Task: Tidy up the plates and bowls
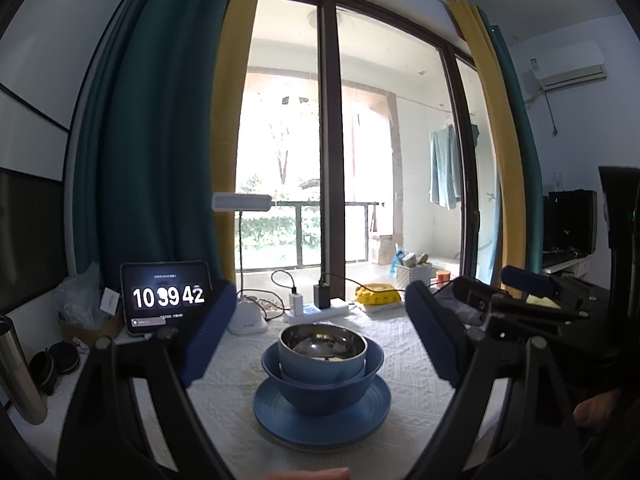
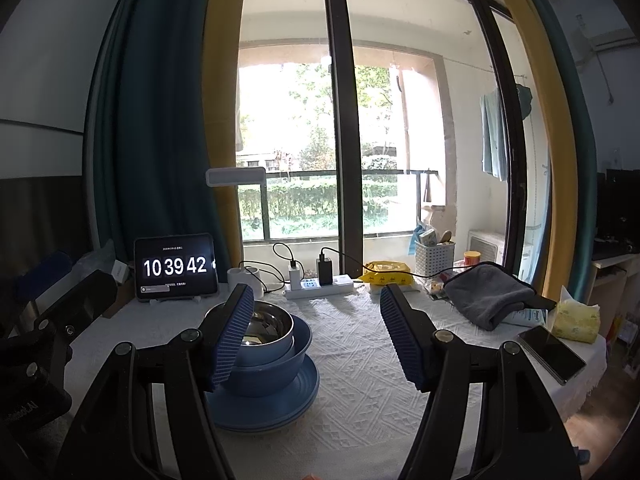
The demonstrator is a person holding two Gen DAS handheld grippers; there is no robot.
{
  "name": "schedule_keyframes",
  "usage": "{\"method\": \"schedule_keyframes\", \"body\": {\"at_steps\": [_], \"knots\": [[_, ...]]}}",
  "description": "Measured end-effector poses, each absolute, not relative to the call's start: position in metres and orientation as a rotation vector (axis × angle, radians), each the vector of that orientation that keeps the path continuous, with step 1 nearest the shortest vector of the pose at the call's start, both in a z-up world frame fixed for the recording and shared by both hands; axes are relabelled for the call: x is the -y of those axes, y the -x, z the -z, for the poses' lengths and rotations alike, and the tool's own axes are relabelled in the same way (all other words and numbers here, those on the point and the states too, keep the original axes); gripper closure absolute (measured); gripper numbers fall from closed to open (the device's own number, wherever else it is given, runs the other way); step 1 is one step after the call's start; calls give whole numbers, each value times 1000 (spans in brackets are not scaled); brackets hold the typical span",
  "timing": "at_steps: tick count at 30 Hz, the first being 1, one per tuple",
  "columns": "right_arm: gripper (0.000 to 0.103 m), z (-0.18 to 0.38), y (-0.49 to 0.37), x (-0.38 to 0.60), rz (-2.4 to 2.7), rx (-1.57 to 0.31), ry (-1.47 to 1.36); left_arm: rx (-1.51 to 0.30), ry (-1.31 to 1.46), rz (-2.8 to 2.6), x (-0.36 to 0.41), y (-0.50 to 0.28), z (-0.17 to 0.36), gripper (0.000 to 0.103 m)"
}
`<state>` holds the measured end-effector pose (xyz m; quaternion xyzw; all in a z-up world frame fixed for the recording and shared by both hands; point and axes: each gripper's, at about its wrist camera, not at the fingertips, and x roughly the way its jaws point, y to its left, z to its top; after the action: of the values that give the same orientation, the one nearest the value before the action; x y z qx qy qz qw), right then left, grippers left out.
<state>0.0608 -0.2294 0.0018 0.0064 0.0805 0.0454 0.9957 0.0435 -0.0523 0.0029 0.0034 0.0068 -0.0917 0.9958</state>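
Observation:
On the white tablecloth (image 1: 416,384) stands one stack: blue plates (image 1: 322,420) at the bottom, a large blue bowl (image 1: 324,388) on them, and a smaller blue bowl with a shiny steel inside (image 1: 322,344) nested on top. My left gripper (image 1: 320,300) faces the stack head-on, open, its blue pads wide to either side and touching nothing. In the right wrist view the plates (image 2: 280,404) and the steel-lined bowl (image 2: 268,320) sit partly behind the left finger (image 2: 234,332). My right gripper (image 2: 316,292) is open and empty, aimed right of the stack.
A tablet showing a clock (image 2: 176,266), a white lamp base (image 1: 246,320) and a power strip (image 2: 320,286) with chargers line the table's back. A grey cloth (image 2: 488,292), a phone (image 2: 552,354) and a yellow tissue pack (image 2: 576,316) lie at the right. A steel flask (image 1: 20,372) stands far left.

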Motion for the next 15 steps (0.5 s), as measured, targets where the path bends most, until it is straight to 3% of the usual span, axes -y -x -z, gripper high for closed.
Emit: {"method": "schedule_keyframes", "body": {"at_steps": [15], "knots": [[34, -2, -61, 229, -93, -161, -12, -12, -7, 185, 54, -43, -4, 16]]}}
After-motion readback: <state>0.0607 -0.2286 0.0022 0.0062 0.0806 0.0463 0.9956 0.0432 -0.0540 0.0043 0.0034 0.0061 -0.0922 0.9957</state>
